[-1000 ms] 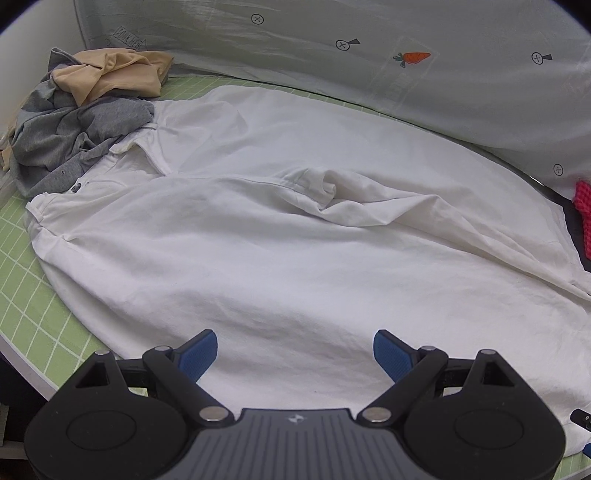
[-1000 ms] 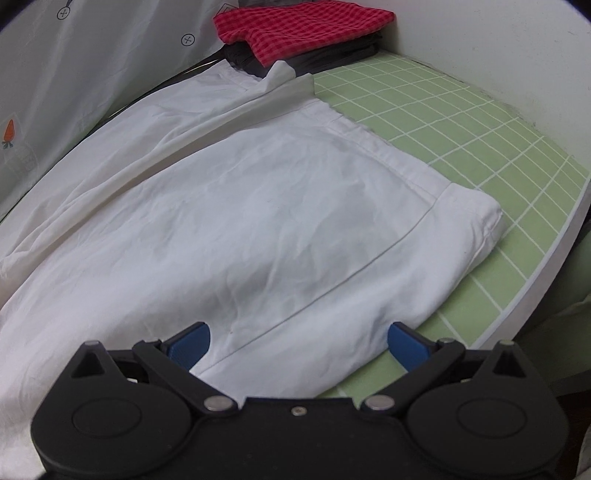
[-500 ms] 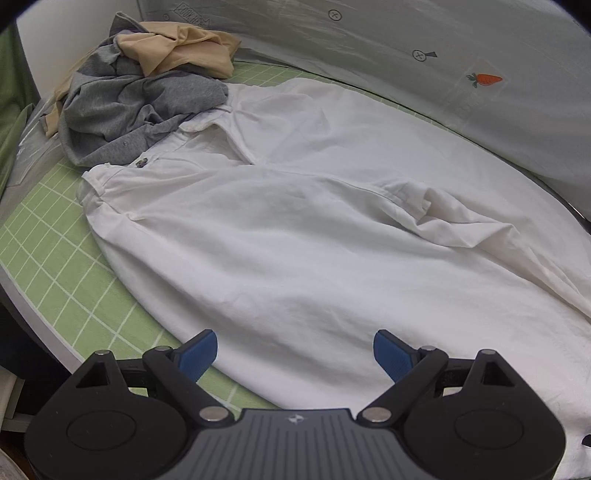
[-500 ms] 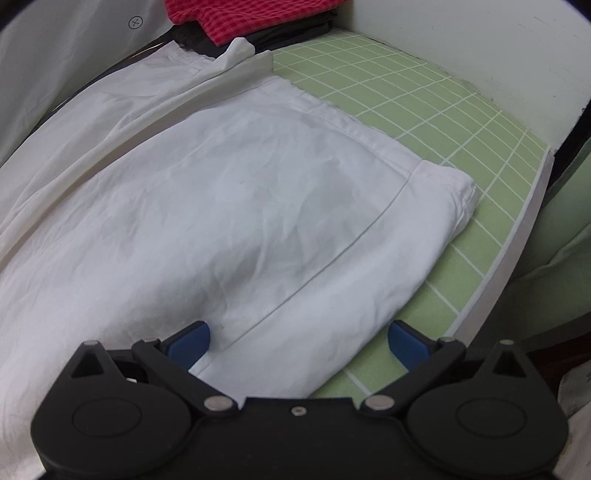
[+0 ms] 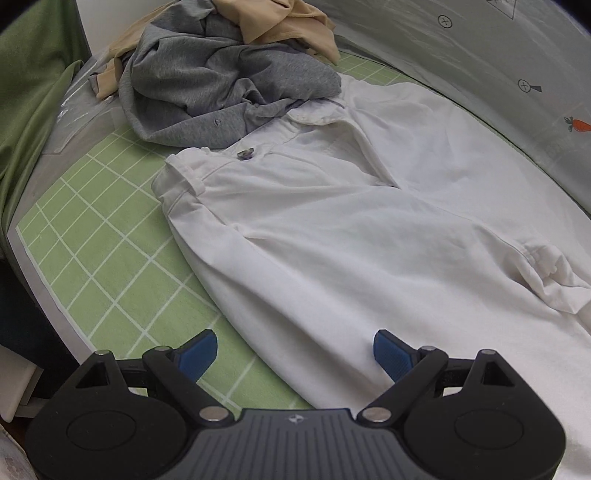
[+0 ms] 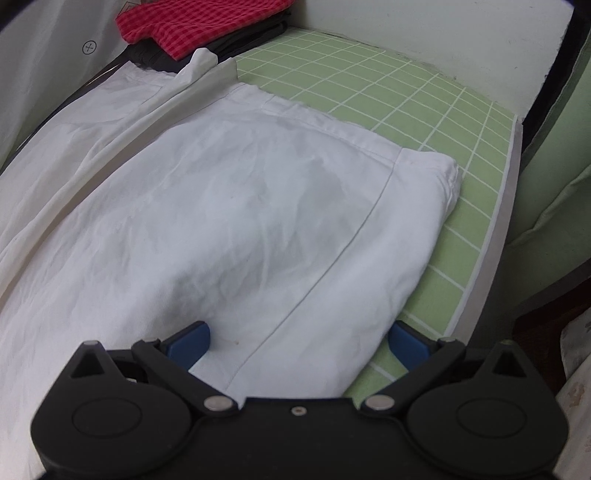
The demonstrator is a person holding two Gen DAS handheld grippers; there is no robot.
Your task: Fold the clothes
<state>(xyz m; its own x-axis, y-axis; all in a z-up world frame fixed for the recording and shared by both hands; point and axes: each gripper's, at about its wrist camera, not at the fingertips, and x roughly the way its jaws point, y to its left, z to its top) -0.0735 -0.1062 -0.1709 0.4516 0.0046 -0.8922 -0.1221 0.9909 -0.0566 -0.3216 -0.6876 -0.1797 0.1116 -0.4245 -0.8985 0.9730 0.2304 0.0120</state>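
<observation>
Left wrist view: left tool (image 5: 295,350) gapes over the trousers (image 5: 369,229); right tool (image 6: 299,343) likewise; a one-layer pinch risks skewed folding.

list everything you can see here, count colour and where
white trousers: 1, white, spread flat across the mat, waistband at the left end
grey garment: 1, grey, crumpled beside the waistband
beige garment: 1, beige, on the grey one
red checked cloth: 1, red, folded on a dark stack past the leg ends
grid mat: 1, green with white lines, under everything
patterned sheet: 1, pale grey, behind the mat
left tool: 1, black with blue pads, open over the trousers' edge
right tool: 1, black with blue pads, open over a leg
</observation>
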